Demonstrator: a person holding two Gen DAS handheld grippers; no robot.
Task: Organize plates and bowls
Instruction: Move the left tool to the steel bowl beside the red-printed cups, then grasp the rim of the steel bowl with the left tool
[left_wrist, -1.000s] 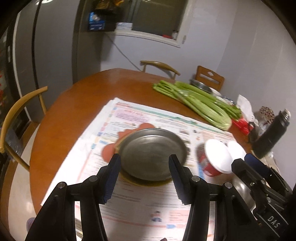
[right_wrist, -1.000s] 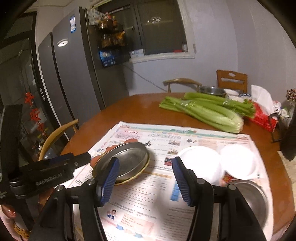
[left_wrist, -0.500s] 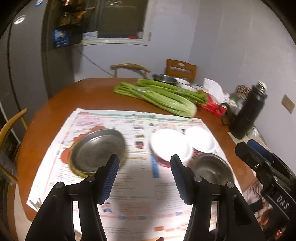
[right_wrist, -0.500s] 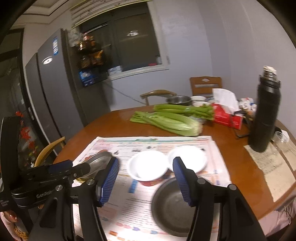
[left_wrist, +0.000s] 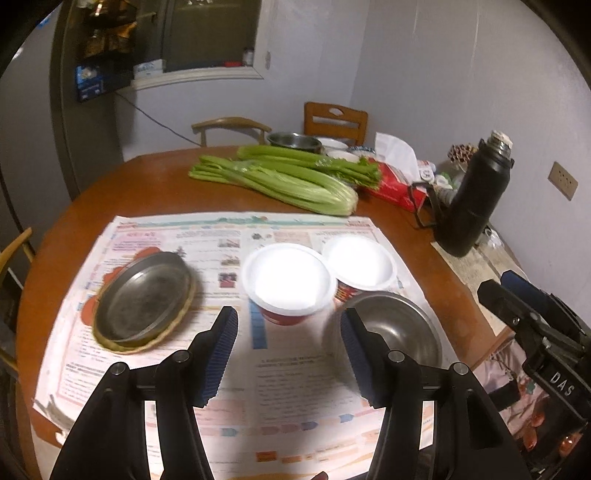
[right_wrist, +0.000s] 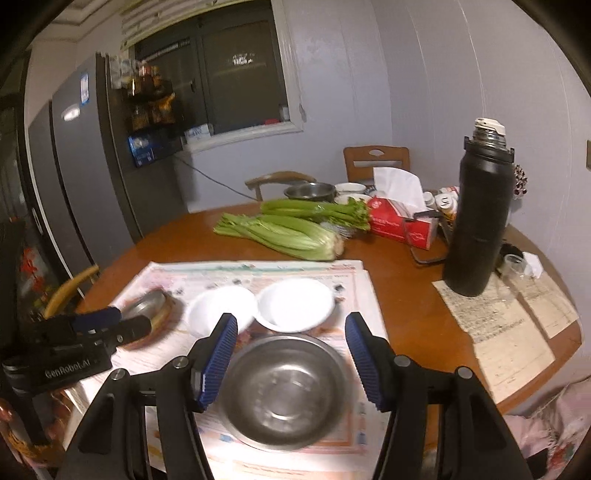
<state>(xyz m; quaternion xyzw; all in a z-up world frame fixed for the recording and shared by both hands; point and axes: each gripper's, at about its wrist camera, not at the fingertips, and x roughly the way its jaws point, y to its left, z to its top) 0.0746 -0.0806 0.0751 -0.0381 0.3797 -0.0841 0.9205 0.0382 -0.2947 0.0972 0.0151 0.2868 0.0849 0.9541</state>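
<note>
Both my grippers tilt down over the newspaper (left_wrist: 295, 424), jaws parted and gripping nothing: my left gripper (left_wrist: 288, 350) low in its frame before the near white bowl (left_wrist: 290, 282), my right gripper (right_wrist: 288, 354) straddling the steel bowl (right_wrist: 284, 391) without touching. Compared with a second ago, the metal plate (left_wrist: 144, 299) has slid from centre to the left, and the steel bowl now fills my right view's lower middle.

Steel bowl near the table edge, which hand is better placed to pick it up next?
Probably the right: the right tool is open, framing the steel bowl. The left tool faces the white bowl.
</note>
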